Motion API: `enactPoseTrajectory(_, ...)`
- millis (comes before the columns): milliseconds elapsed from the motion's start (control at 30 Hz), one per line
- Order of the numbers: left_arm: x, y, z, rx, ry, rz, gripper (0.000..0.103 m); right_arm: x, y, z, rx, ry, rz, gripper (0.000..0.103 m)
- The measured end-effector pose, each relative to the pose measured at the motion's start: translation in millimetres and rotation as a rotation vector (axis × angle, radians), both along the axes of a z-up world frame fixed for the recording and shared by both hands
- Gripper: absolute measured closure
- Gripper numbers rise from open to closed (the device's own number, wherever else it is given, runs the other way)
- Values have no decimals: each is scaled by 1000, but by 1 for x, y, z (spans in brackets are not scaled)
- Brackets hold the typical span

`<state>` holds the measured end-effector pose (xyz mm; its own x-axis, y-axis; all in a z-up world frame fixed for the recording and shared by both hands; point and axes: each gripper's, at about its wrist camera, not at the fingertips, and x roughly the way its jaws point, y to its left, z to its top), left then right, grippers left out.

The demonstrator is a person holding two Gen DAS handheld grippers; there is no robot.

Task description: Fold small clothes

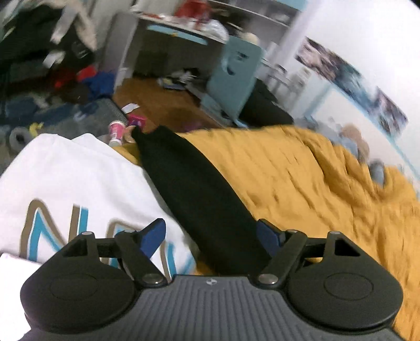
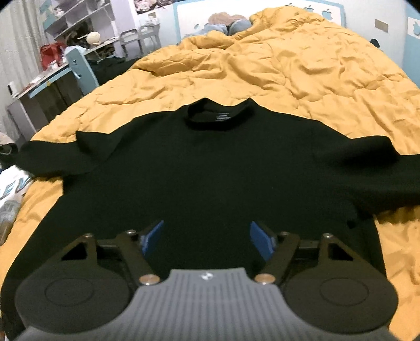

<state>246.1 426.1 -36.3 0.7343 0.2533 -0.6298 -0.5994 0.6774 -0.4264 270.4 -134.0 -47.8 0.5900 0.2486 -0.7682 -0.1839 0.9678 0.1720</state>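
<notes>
While my black T-shirt [image 2: 204, 168] lies spread flat on the yellow quilt [image 2: 302, 65], both grippers hang above it
My right gripper [image 2: 207, 236] is spread over the hem, pinching nothing; my left gripper [image 1: 212, 236] gapes beside a white printed shirt [image 1: 73, 183]

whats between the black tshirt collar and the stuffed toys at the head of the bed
Only bare, rumpled yellow duvet lies between the black t-shirt collar and the stuffed toys; the right wrist view shows it.
</notes>
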Motion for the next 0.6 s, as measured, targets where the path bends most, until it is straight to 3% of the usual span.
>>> enactPoseTrajectory(67,7,24,-8,-35,-17,27,13,9,4,-5,-13,14,-9,51)
enactPoseTrajectory(233,19,74,-29,-138,-24,152,18,16,14,-11,9,20,18,51)
enactPoseTrajectory(300,24,84,-35,-137,-18,168,21,18,17,-15,6,30,26,51)
enactPoseTrajectory(367,30,90,-42,-138,-14,186,32,18,20,-18,3,42,30,51)
enactPoseTrajectory(433,33,92,-46,-147,-21,193,60,17,19,-20,10,52,31,51)
enactPoseTrajectory(467,33,90,-45,-129,-22,188,69,17,18,-21,12,56,29,51)
enactPoseTrajectory(533,36,76,-34,-34,3,166,87,17,17,-21,12,57,30,51)
enactPoseTrajectory(600,33,55,-17,64,-25,114,91,18,16,-23,-1,61,22,52)
